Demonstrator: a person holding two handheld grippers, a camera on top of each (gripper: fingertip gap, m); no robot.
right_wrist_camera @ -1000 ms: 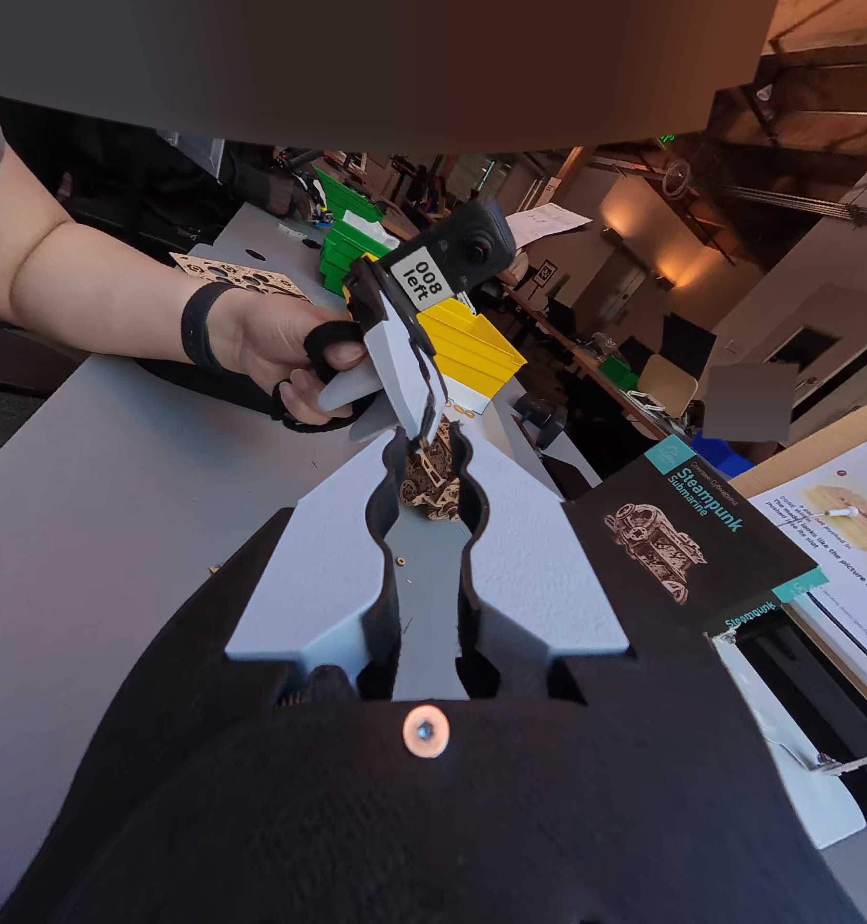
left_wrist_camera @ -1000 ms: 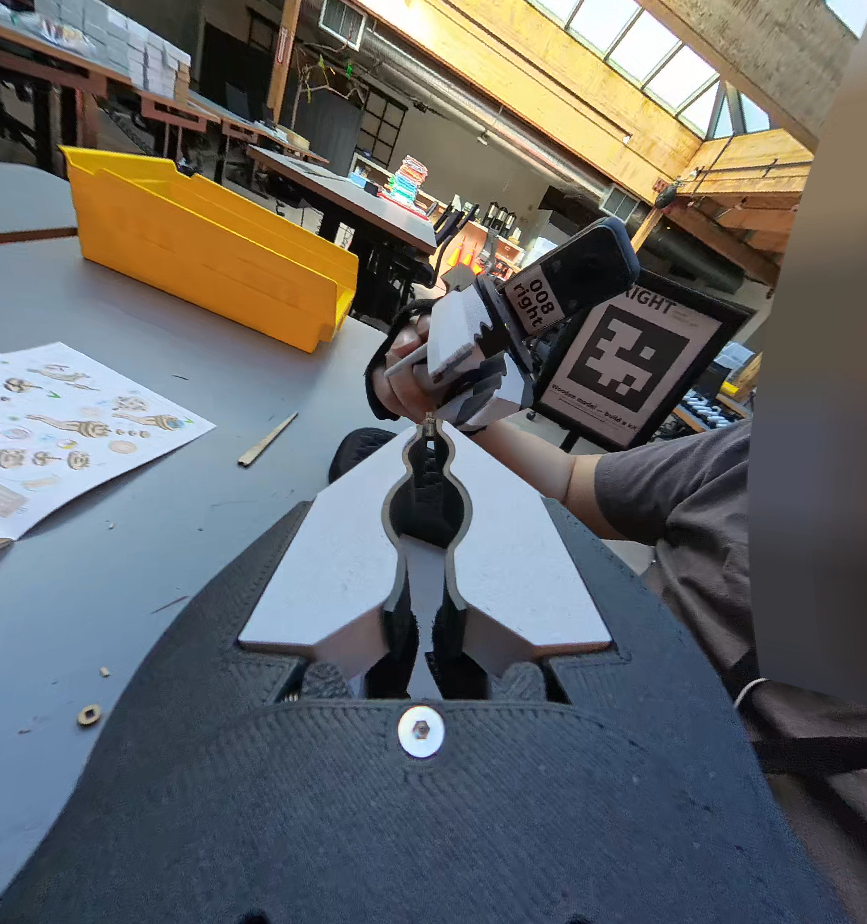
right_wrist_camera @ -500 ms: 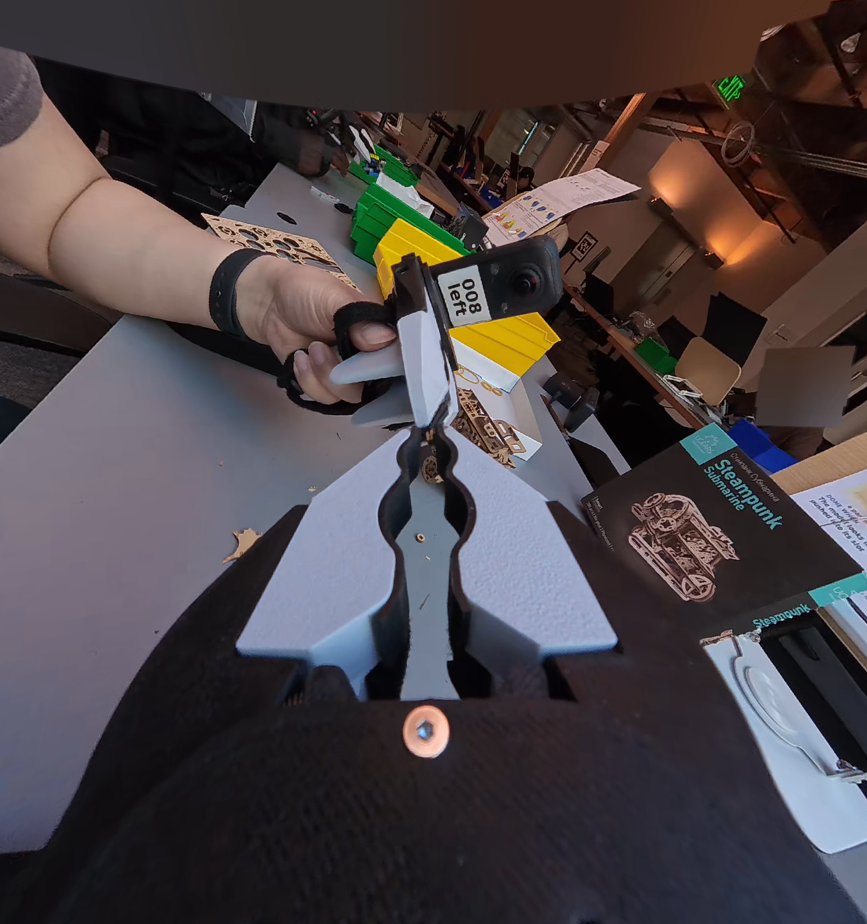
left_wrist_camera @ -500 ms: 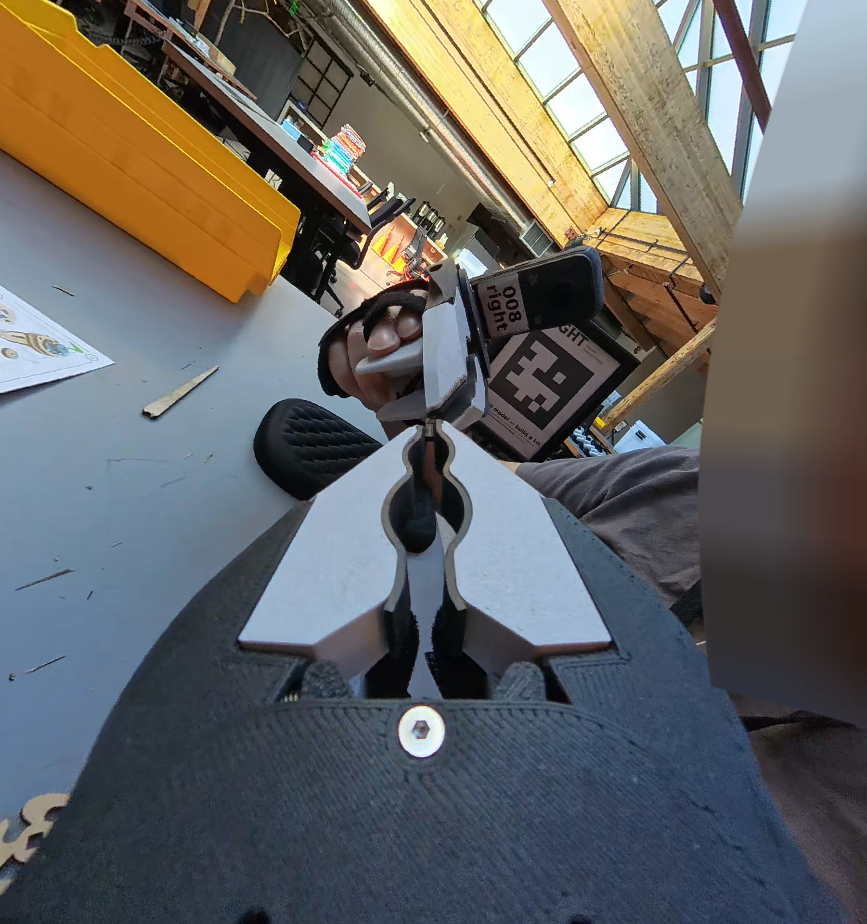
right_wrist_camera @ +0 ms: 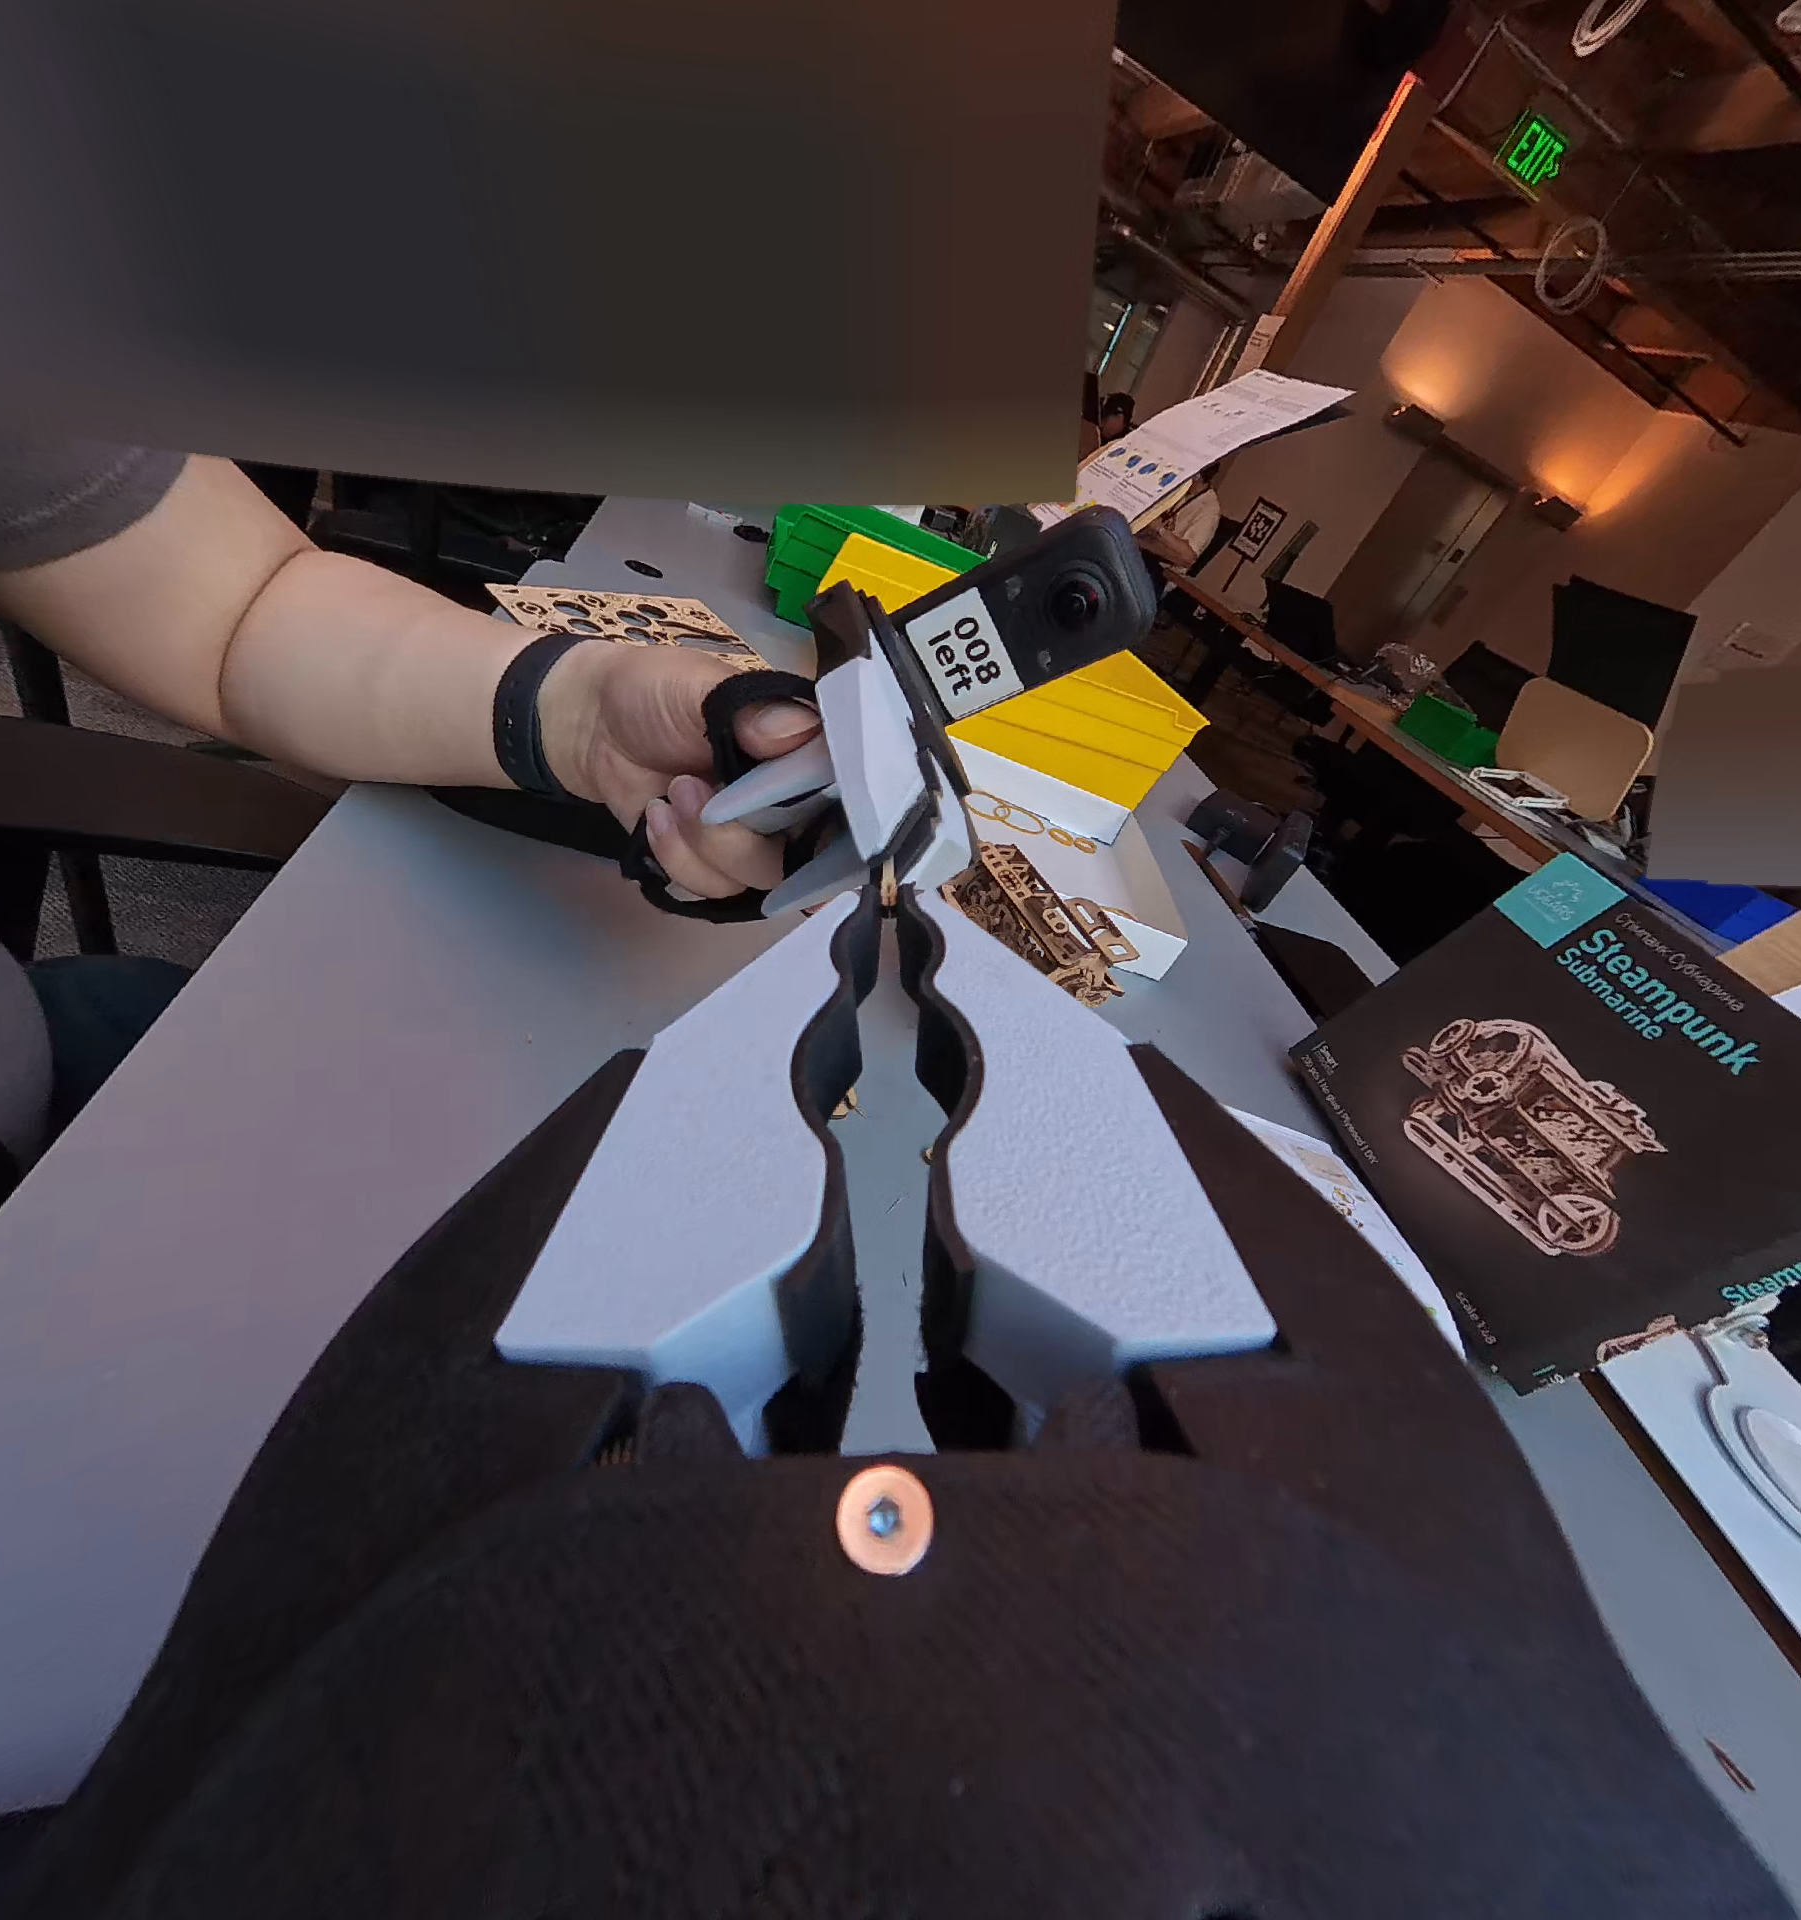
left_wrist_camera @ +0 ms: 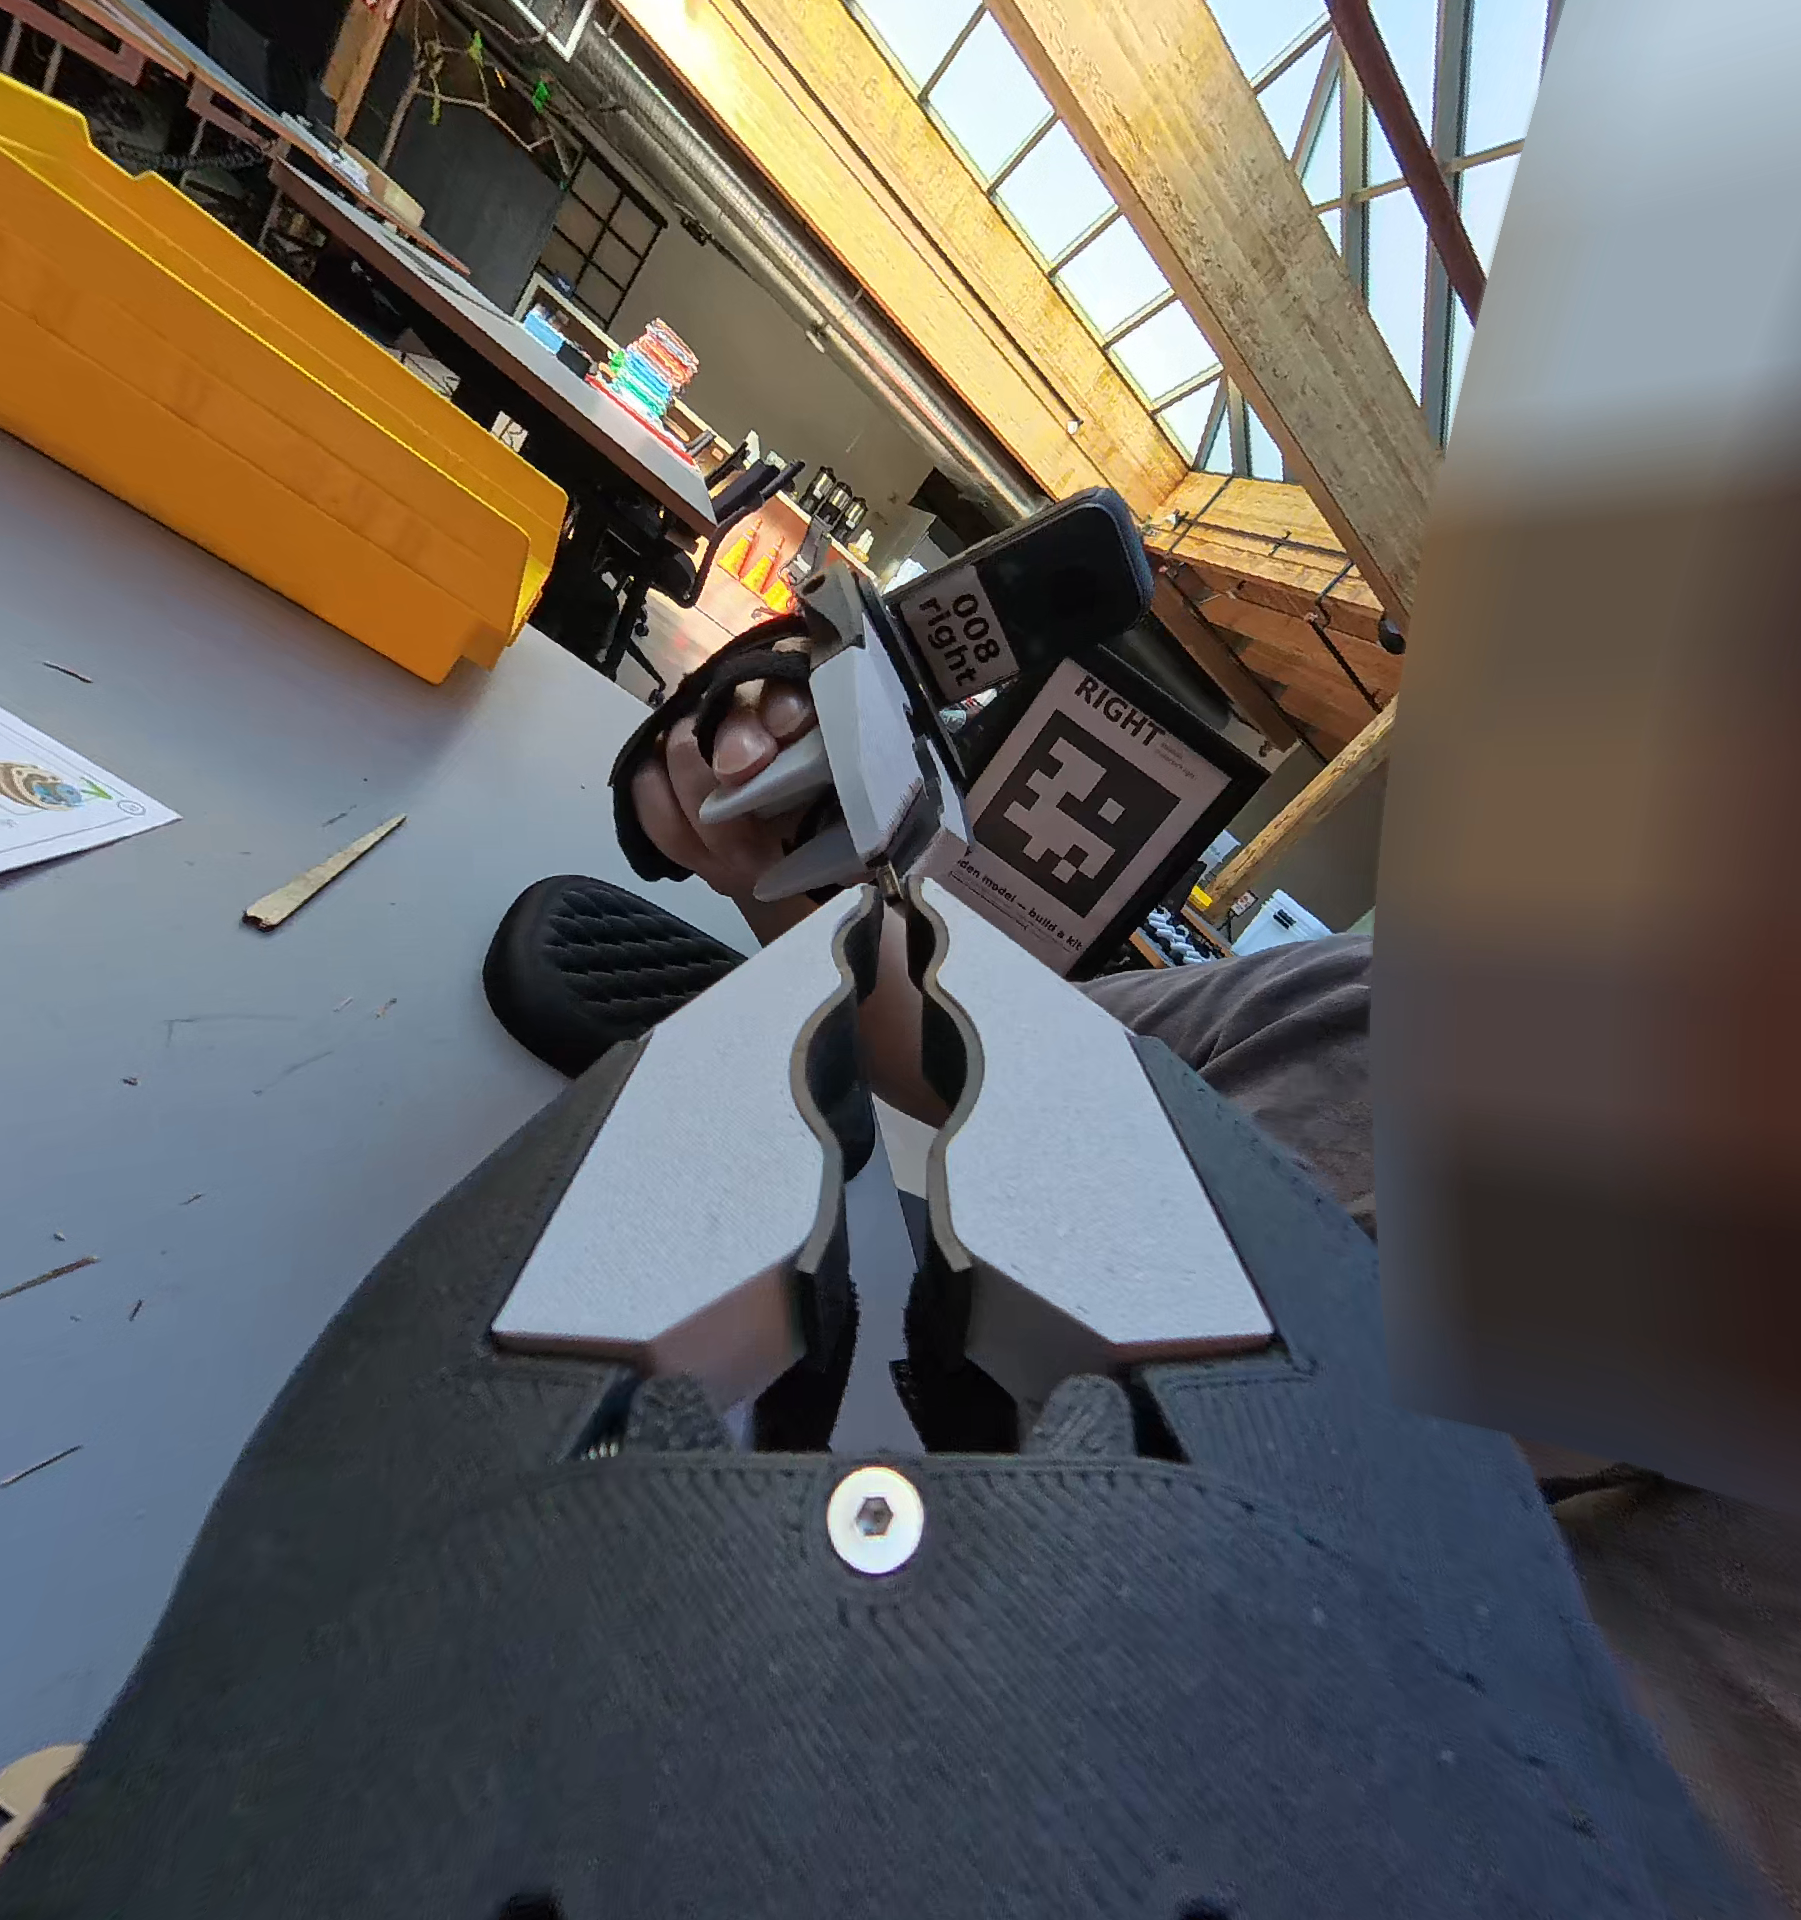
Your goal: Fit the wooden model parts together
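My left gripper (left_wrist_camera: 888,902) and my right gripper (right_wrist_camera: 888,902) meet tip to tip above the grey table (right_wrist_camera: 356,1039). A small pale wooden part (right_wrist_camera: 888,883) sits pinched between the tips; in the left wrist view it shows as a tiny peg (left_wrist_camera: 888,881). Both sets of jaws are closed on it. The right gripper (left_wrist_camera: 891,868) shows opposite in the left wrist view, the left gripper (right_wrist_camera: 891,868) in the right wrist view. The partly built wooden model (right_wrist_camera: 1041,925) rests on a white box behind them.
A yellow bin (left_wrist_camera: 200,416), a printed sheet (left_wrist_camera: 2,800), a wooden sliver (left_wrist_camera: 324,857) and a black pad (left_wrist_camera: 605,966) lie on the table. A punched wooden sheet (right_wrist_camera: 615,613), yellow and green bins (right_wrist_camera: 1062,707) and a black booklet (right_wrist_camera: 1561,1101) lie around. From either gripper's tips it is about 20 cm to the partly built wooden model (right_wrist_camera: 1041,925).
My right gripper has closed from open onto the small part held by the left gripper. Both grippers tilted upward and stay tip to tip.
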